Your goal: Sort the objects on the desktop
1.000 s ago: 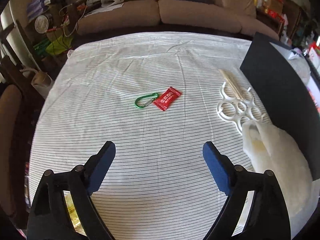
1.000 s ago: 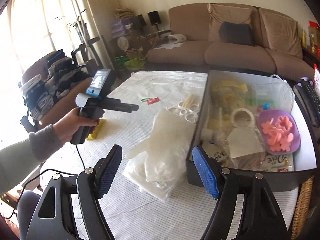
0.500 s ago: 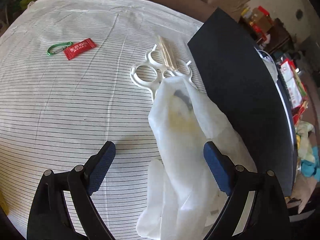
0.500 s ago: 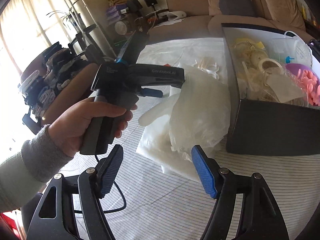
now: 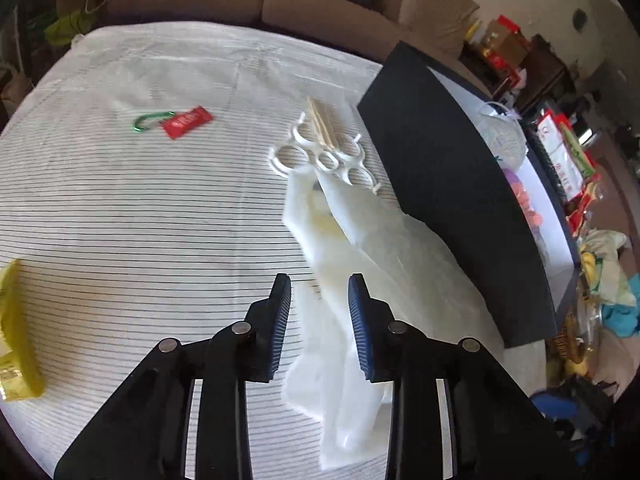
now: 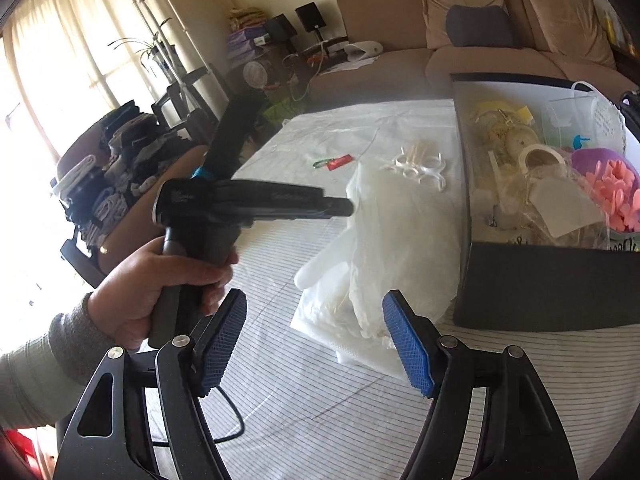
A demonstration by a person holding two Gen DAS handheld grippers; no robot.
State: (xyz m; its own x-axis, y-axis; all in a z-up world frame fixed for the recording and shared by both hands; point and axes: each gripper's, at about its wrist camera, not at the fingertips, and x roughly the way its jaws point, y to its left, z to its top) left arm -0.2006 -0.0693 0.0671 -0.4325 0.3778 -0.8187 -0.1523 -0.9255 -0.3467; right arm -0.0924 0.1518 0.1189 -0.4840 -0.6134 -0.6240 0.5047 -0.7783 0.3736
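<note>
surface: striped tablecloth | room: brown sofa | left gripper fingers just narrowing, empty | right gripper wide, empty

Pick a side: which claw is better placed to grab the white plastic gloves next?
Left. The left claw sits right over the white plastic gloves, its jaws just narrowed, not yet pinching. The right claw stands wide open, nearer the table edge, short of the pile.

Gloves lie beside the box, ring holder behind them.
</note>
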